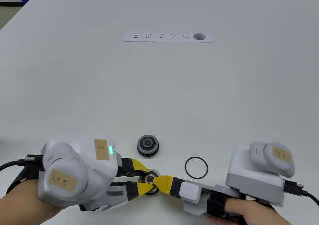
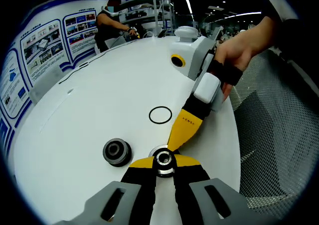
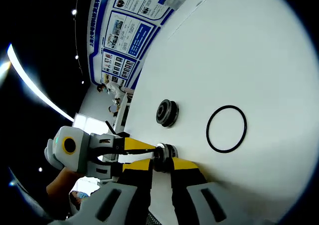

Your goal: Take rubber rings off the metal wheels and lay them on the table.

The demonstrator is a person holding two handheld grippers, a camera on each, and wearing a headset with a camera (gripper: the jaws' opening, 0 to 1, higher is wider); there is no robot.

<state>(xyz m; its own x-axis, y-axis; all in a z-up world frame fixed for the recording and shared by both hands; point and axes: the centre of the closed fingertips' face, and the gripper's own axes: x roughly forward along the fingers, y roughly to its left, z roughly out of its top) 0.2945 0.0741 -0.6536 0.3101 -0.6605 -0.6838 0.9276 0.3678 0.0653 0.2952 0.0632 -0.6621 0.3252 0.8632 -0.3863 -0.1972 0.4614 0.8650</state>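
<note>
Left gripper view: left hand-held gripper [image 2: 164,162] clamps metal wheel [image 2: 163,158].

Bright, even overhead light fills the head view: the white desk [image 1: 224,95] shows no glare, and the thin black rubber ring [image 1: 196,167] casts barely a shadow. Both gripper views bend strongly toward their edges. Long ceiling strip lights [image 2: 188,1] glow at 12 o'clock in the left one. In the right one a white light streak [image 3: 30,83] smears at 9 o'clock against darkness. The small silver metal wheel [image 2: 164,160] is sharp at 6 o'clock.

Left claw [image 1: 145,177], right claw [image 1: 162,183], clamped
</note>
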